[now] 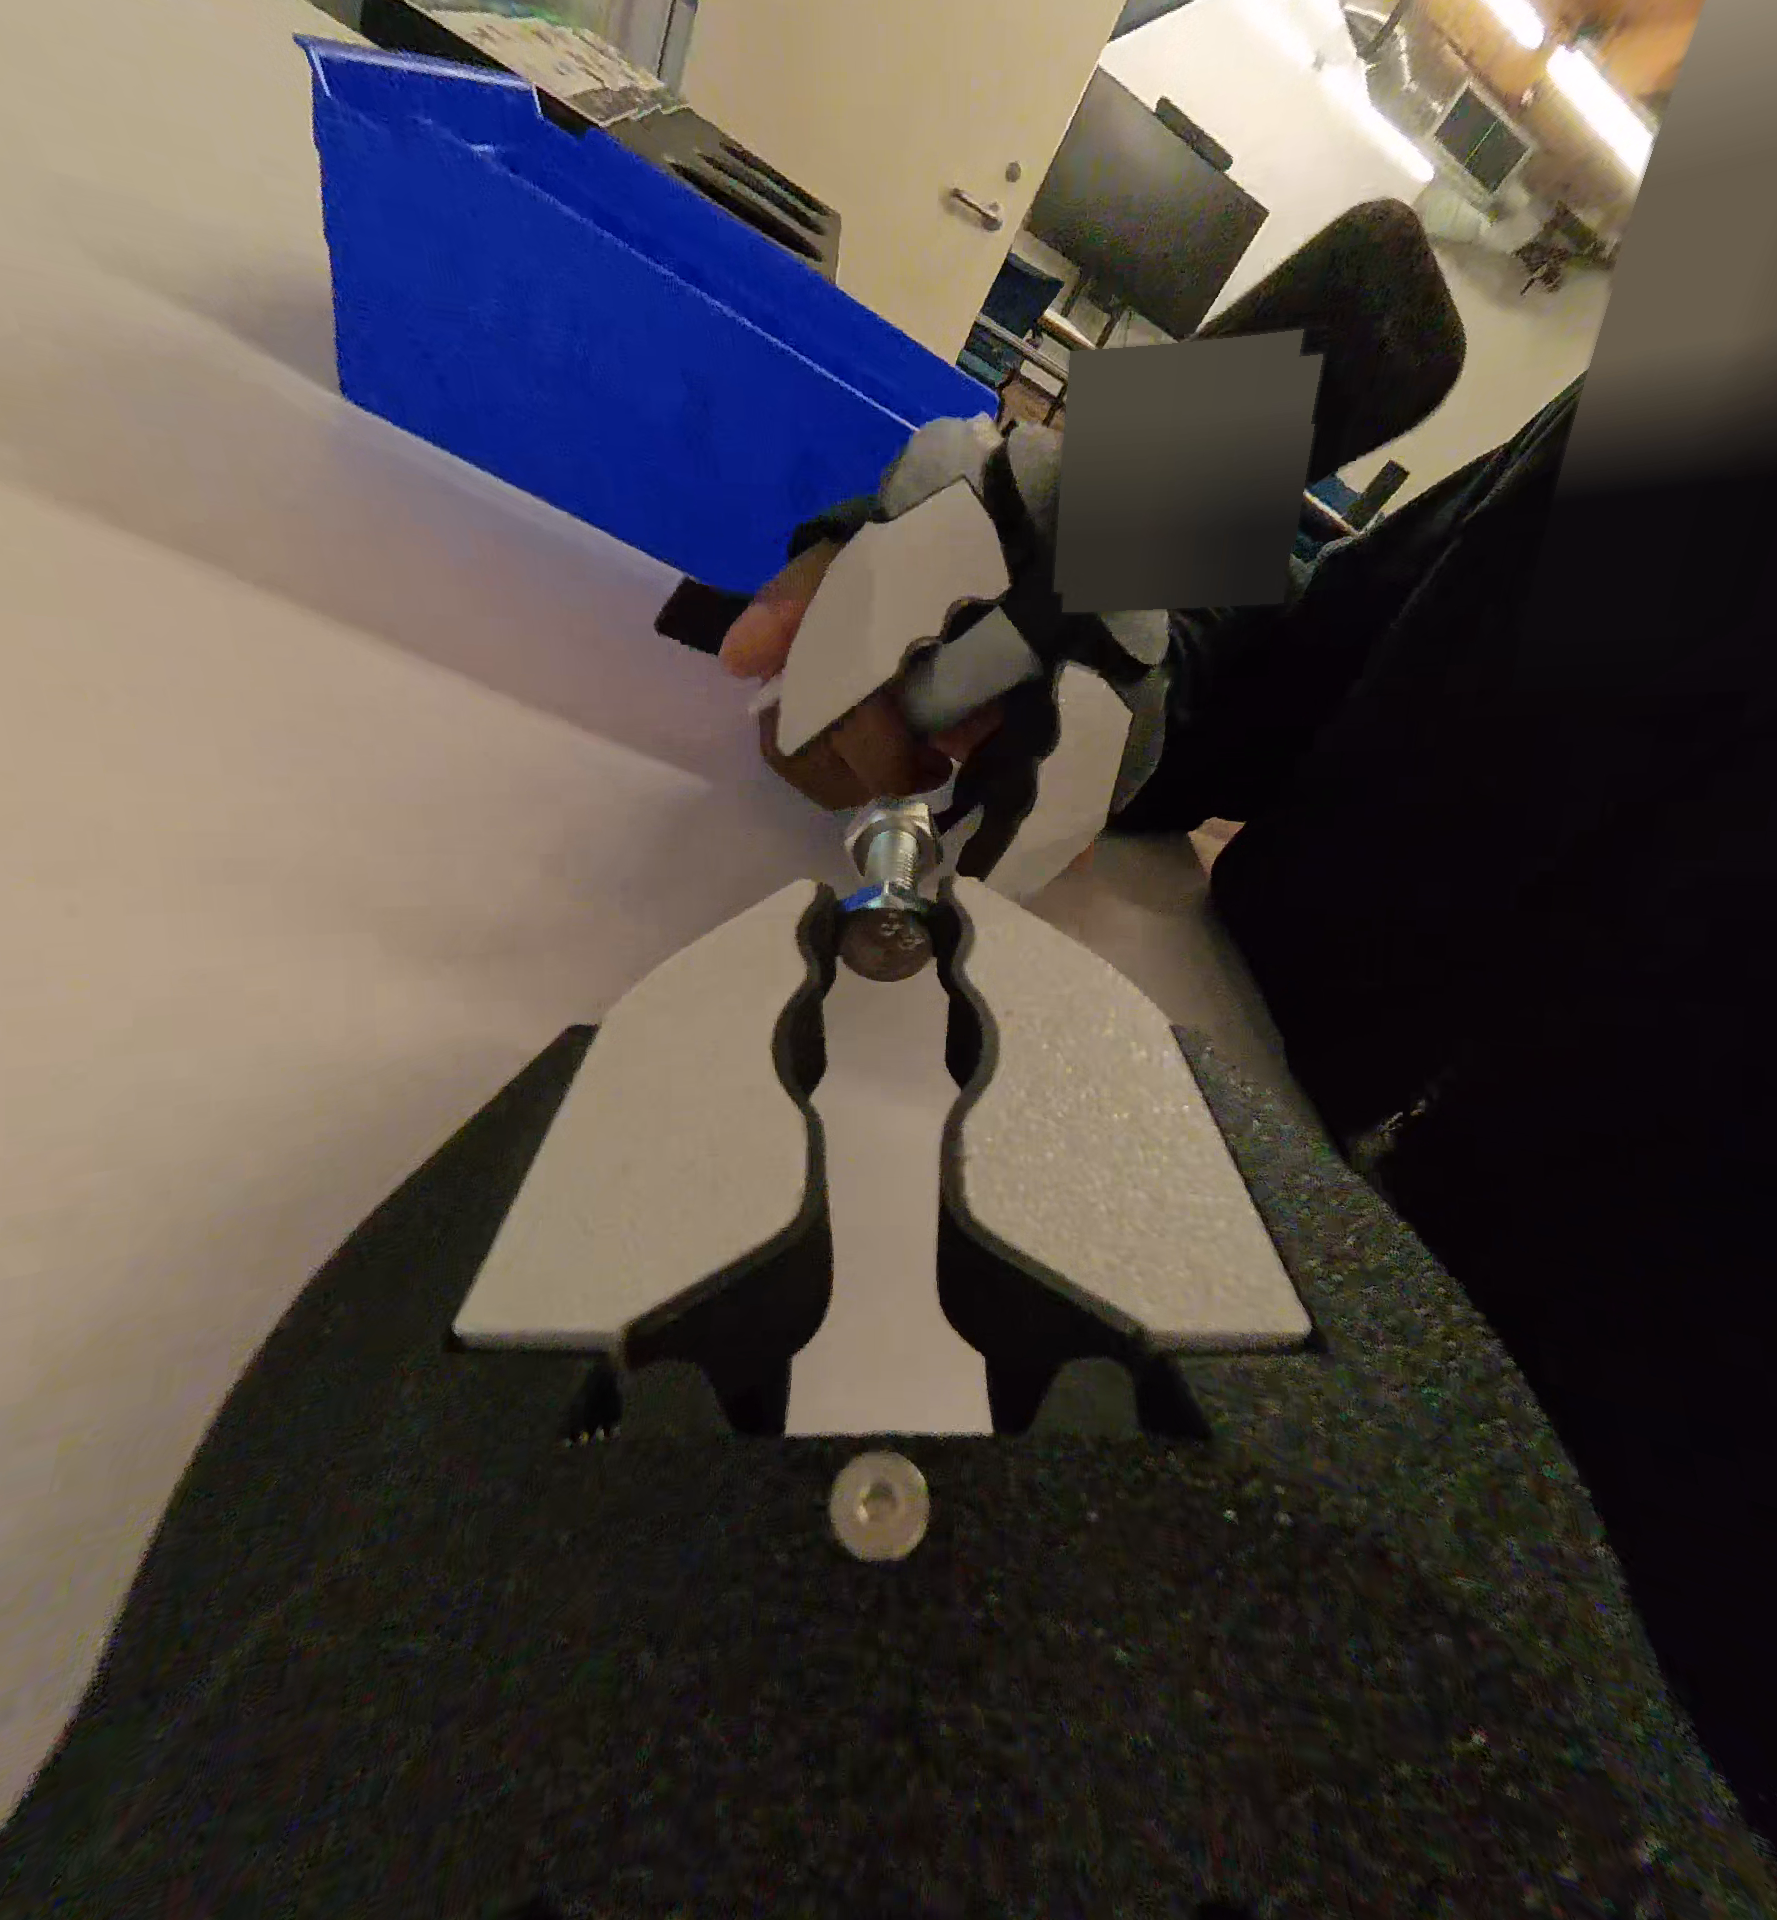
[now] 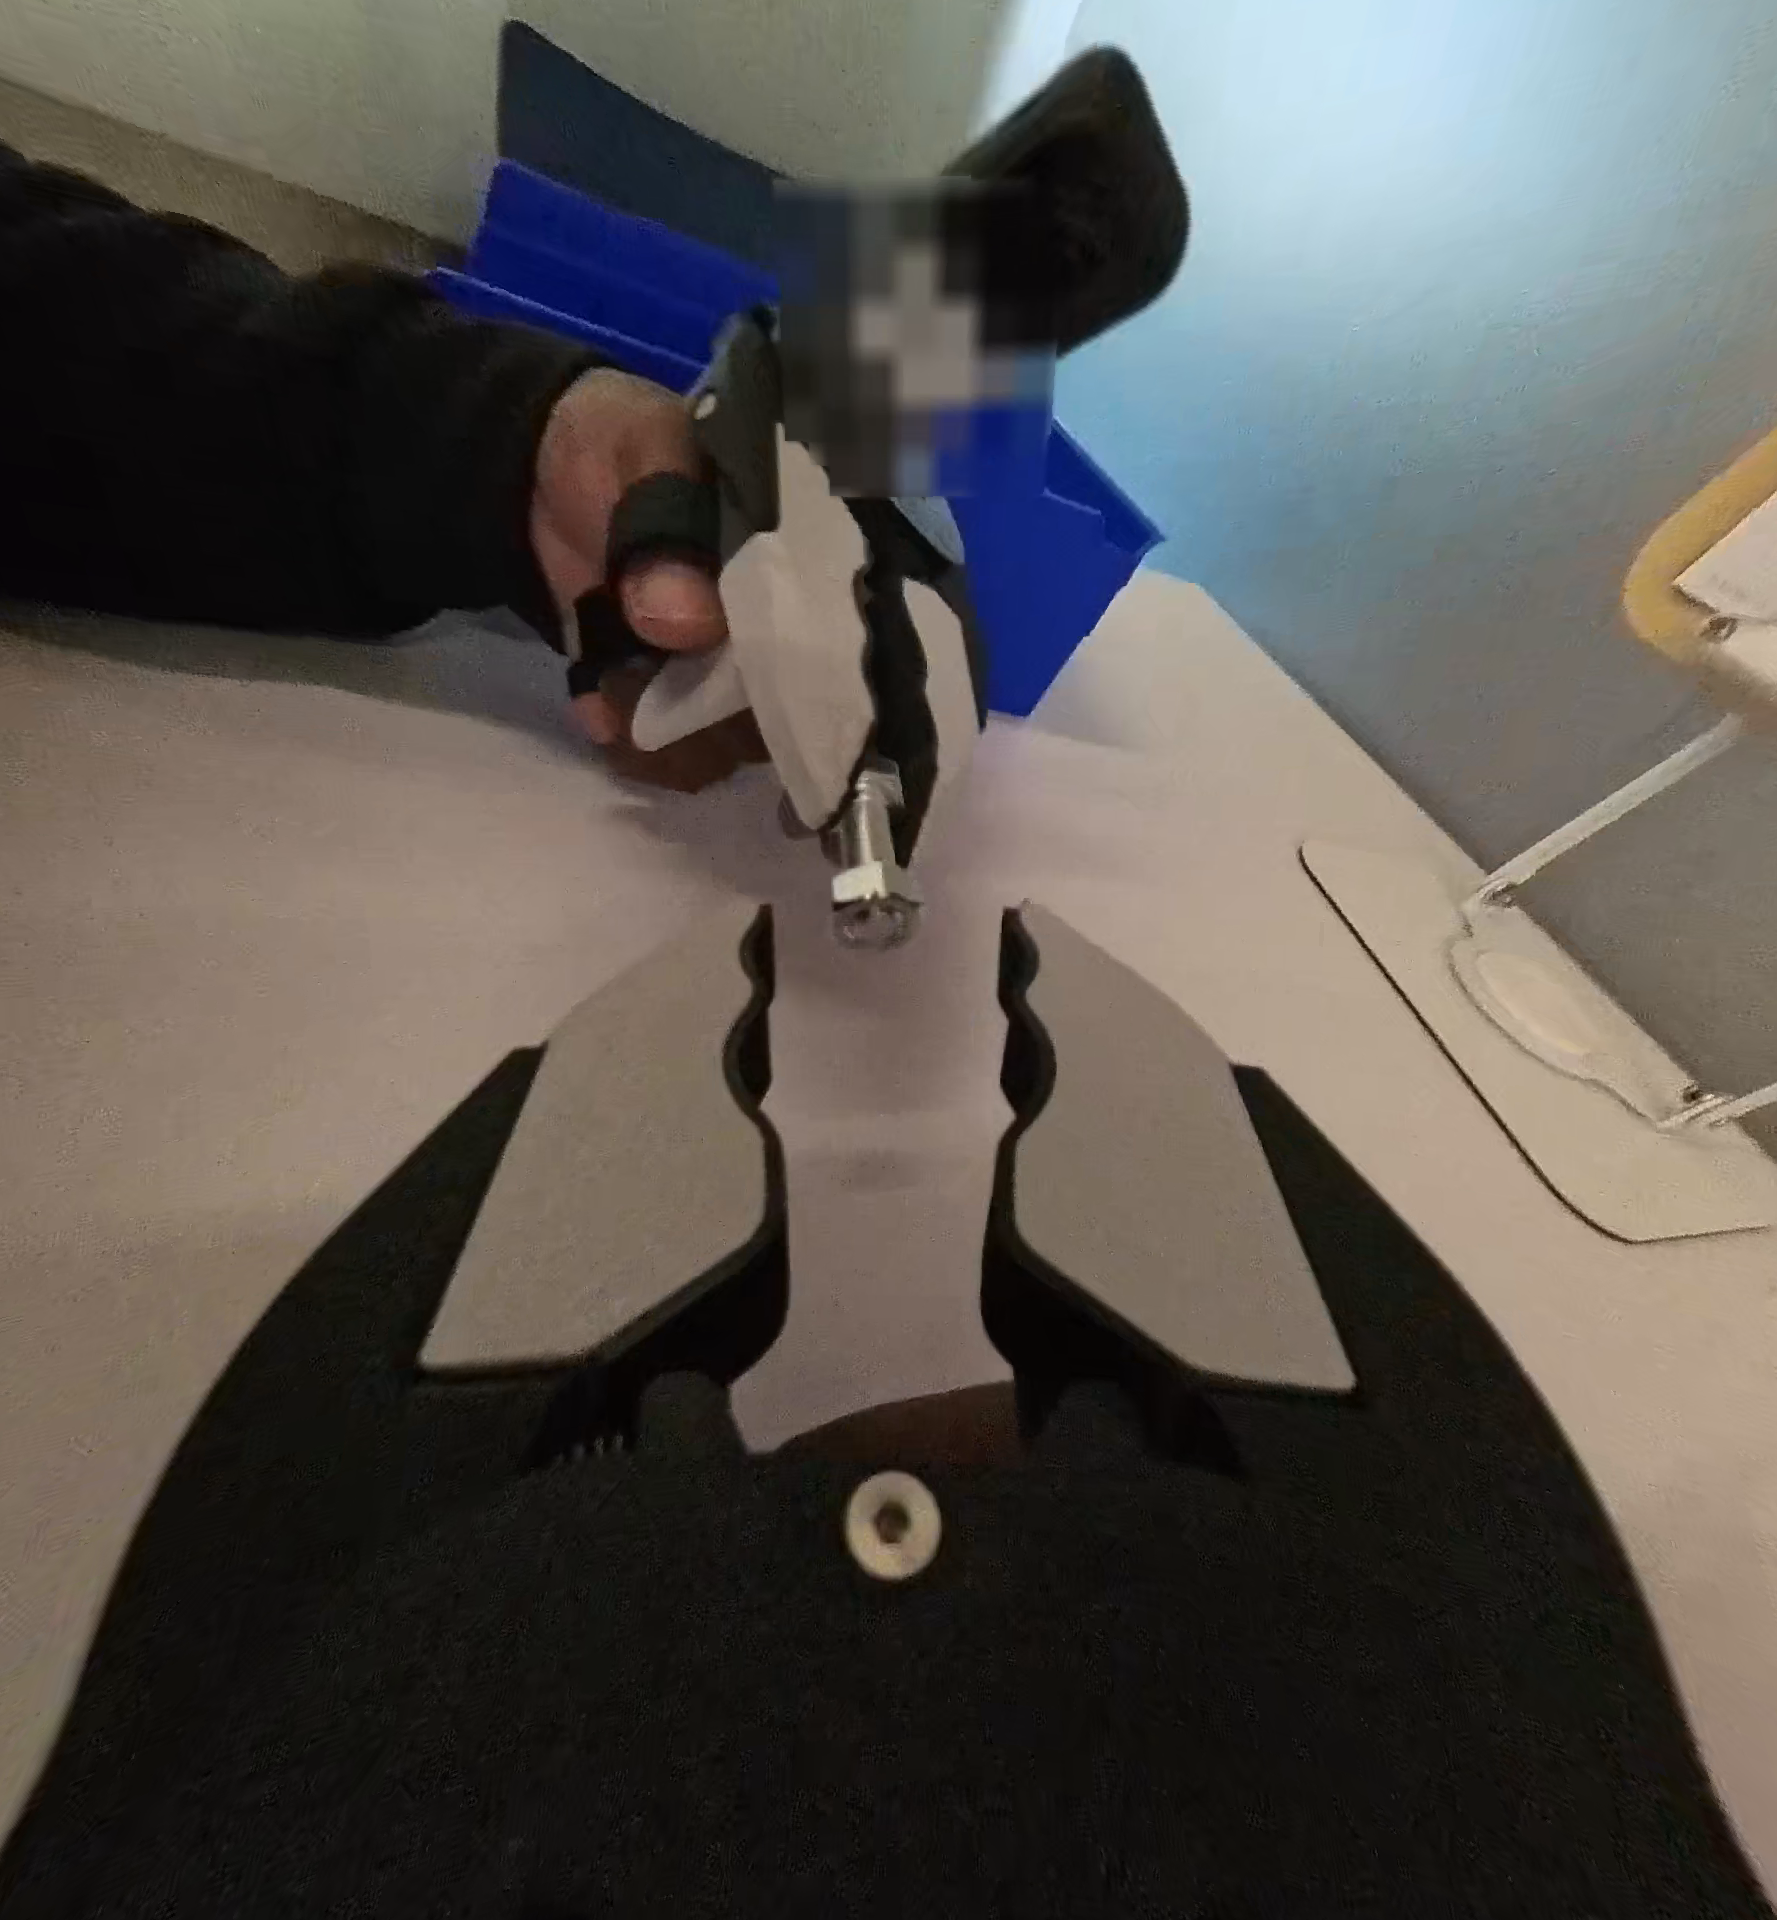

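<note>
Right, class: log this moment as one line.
left gripper: shut on bolt head | right gripper: open, clear of nut | nut: on bolt end | bin: blue, behind

Silver bolt [image 1: 886, 883] w/ nut [image 2: 871, 914], blue bin [image 1: 593, 343], white table [image 1: 188, 831], black sleeve [image 2: 188, 416]
</note>
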`<state>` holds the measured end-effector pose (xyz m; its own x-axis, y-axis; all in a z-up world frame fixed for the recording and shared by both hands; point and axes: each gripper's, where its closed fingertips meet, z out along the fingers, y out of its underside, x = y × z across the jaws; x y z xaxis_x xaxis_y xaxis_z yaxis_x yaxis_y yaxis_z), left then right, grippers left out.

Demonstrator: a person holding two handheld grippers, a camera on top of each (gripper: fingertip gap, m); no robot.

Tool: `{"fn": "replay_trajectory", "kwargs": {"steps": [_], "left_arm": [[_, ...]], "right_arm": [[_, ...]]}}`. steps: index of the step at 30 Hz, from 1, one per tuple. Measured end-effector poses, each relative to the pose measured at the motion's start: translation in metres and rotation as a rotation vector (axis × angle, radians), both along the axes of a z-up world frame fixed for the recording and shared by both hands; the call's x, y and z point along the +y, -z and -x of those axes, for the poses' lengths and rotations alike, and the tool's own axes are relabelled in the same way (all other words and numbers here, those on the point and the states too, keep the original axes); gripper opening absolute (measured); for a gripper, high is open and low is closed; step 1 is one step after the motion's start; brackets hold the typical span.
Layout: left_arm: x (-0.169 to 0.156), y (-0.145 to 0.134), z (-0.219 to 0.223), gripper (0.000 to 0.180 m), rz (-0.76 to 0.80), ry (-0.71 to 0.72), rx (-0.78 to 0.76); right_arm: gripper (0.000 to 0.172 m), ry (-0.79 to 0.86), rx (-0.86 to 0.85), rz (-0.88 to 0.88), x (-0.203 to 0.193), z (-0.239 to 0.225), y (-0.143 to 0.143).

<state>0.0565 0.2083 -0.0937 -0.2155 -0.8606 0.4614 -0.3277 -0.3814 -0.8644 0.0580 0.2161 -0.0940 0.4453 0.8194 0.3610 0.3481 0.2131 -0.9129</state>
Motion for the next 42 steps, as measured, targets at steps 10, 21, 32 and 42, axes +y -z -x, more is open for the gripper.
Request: {"fn": "replay_trajectory", "kwargs": {"steps": [10,21,32,42], "left_arm": [[-0.005,0.007,-0.001,0.018,-0.216,0.022,0.012],[0.005,-0.008,0.000,0.017,0.022,-0.026,-0.056],[-0.003,0.008,-0.004,0.018,-0.105,0.013,0.022],[0.010,-0.008,-0.002,0.018,-0.068,-0.070,-0.058]], "right_arm": [[0.018,-0.130,0.287,0.681,-0.007,0.006,0.005],[0.037,0.013,0.077,0.106,0.008,-0.005,-0.005],[0.019,-0.061,0.168,0.516,-0.002,0.007,0.011],[0.050,-0.021,0.159,0.335,0.010,-0.004,0.003]]}}
